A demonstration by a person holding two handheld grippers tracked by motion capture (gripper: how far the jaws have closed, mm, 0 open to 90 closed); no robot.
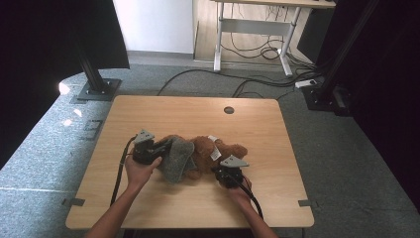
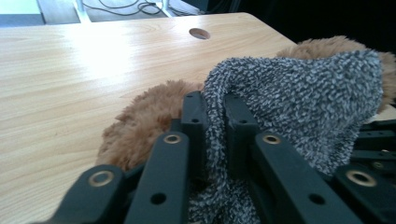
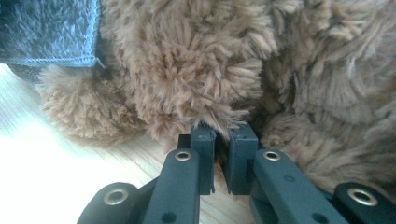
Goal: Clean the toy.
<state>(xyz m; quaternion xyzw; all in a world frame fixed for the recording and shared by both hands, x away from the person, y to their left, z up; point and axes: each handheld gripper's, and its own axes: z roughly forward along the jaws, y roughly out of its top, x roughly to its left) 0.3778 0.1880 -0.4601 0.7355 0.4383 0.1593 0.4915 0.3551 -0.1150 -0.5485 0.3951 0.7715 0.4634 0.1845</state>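
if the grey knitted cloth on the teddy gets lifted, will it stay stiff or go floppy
Probably floppy: the grey knitted cloth folds and bunches where the left hand-held gripper pinches it. It drapes over the brown teddy bear, so it likely sags. Its fuzzy weave suggests it is light and not slippery.

You have one brown plush bear [image 1: 218,151], one grey fuzzy cloth [image 1: 177,158], one wooden table [image 1: 198,116] and two grippers

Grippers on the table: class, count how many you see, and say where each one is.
2. The left gripper pinches the grey knitted garment at the teddy bear's left; the right gripper grips its brown fur at the near right.
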